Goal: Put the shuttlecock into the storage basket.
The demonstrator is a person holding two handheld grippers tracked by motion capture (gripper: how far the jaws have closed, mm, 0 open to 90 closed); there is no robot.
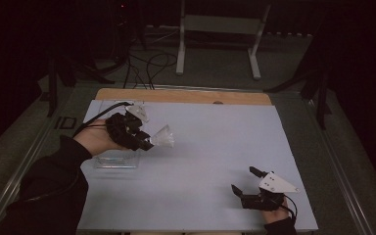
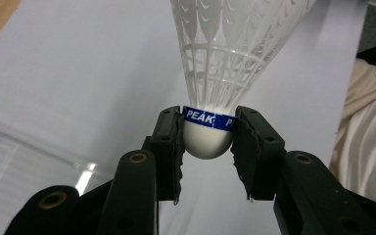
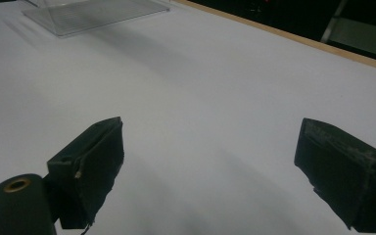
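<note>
left gripper [image 2: 208,139] pinches a white shuttlecock [image 2: 225,63] by its cork above the table's [image 1: 215,147] left edge, skirt pointing away from the jaws toward the centre; a clear tray [image 1: 117,160] lies just below. right gripper [image 1: 248,182], jaws spread, rests near the front right corner.
</note>
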